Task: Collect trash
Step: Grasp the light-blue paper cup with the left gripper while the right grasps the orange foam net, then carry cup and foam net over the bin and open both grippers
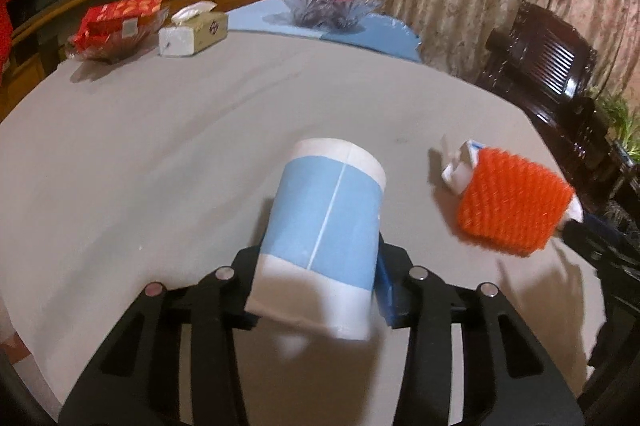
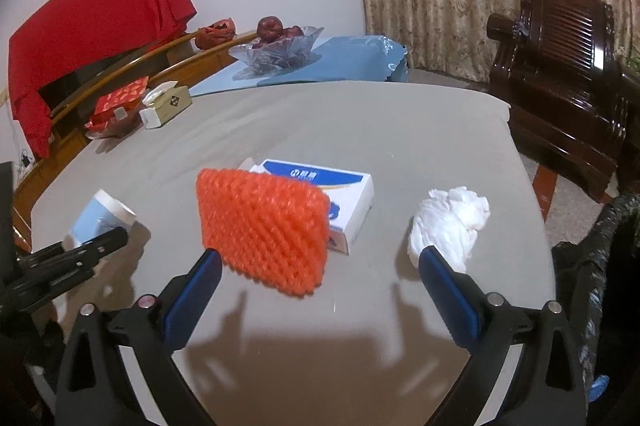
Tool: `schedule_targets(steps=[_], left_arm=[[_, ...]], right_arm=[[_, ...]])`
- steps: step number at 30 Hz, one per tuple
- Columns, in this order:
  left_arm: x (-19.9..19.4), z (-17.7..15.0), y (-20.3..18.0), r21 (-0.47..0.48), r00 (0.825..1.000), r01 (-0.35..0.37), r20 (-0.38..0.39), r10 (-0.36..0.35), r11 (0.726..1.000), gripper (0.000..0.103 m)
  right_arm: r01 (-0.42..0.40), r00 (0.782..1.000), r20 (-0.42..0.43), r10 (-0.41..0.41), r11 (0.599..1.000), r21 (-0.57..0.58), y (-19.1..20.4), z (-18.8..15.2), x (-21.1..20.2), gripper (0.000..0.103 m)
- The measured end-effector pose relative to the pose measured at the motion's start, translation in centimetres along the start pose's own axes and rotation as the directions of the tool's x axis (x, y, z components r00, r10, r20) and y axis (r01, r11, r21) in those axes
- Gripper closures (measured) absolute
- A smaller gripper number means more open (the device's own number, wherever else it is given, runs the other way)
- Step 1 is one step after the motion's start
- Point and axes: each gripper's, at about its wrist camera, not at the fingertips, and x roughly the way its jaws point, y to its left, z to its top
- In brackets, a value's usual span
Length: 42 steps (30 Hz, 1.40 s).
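While the left gripper [image 1: 316,290] has its jaws drawn in against the sides of a blue-and-white paper cup [image 1: 320,242], the cup lies tilted between the fingers with its lower rim lifted off the grey table [image 1: 160,145], its shadow showing beneath. From the right wrist view the same cup [image 2: 100,218] sits at the far left, clasped by the black fingers. Right gripper [image 2: 320,290] hangs with its jaws spread wide and nothing between them, its 2 blue pads flanking bare tabletop. Just ahead of it an orange foam net [image 2: 264,230] leans against a blue-and-white box [image 2: 344,193], touching it. Beside the right finger a crumpled white tissue [image 2: 452,226] lies on the cloth, apart from the box
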Motion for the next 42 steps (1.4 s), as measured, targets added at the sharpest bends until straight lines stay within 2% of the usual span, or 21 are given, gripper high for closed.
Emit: schedule_targets(steps=[3,6,12,13,14,16,27,42], left_arm=[[-0.3,0.3,-0.7,0.008,1.000,0.018,0.007,-0.018,1.000,0.062],[-0.7,0.4,-1.4,0.015,0.999,0.027,0.016,-0.028,1.000,0.062],[-0.6,0.7,-1.8,0.008,0.999,0.046,0.009,-0.046,0.999,0.062],[-0.6,0.7,-1.9,0.008,0.999,0.046,0.008,-0.046,0.999,0.061],[-0.6,0.7,-1.9,0.008,0.999,0.046,0.008,-0.046,0.999,0.061],[-0.7,0.7,-1.9,0.006,0.999,0.046,0.011,-0.046,0.999,0.061],[-3.2,1.0,-4.0,0.032,0.997,0.065,0.044,-0.066,0.997,0.061],[-9.1,0.6,-8.8,0.088,0.983,0.142,0.105,-0.151,0.986,0.061]], right_arm=[[-0.009,1.000,-0.005,0.009,1.000,-0.007,0.0,0.7,0.9,0.009],[-0.019,0.999,-0.034,0.018,0.999,-0.029,0.3,1.0,2.2,0.018],[-0.063,0.995,-0.075,0.060,0.997,-0.046,0.9,1.0,3.6,0.051],[-0.069,0.995,-0.074,0.065,0.996,-0.051,1.0,0.9,3.5,0.061],[-0.076,0.995,-0.076,0.072,0.995,-0.057,1.1,0.9,3.3,0.067],[-0.090,0.993,-0.077,0.085,0.994,-0.066,1.2,0.7,2.9,0.075],[-0.123,0.992,-0.034,0.121,0.991,-0.047,1.8,0.2,-1.8,0.077],[-0.070,0.995,0.073,0.072,0.997,-0.037,1.1,0.7,-10.7,0.077]])
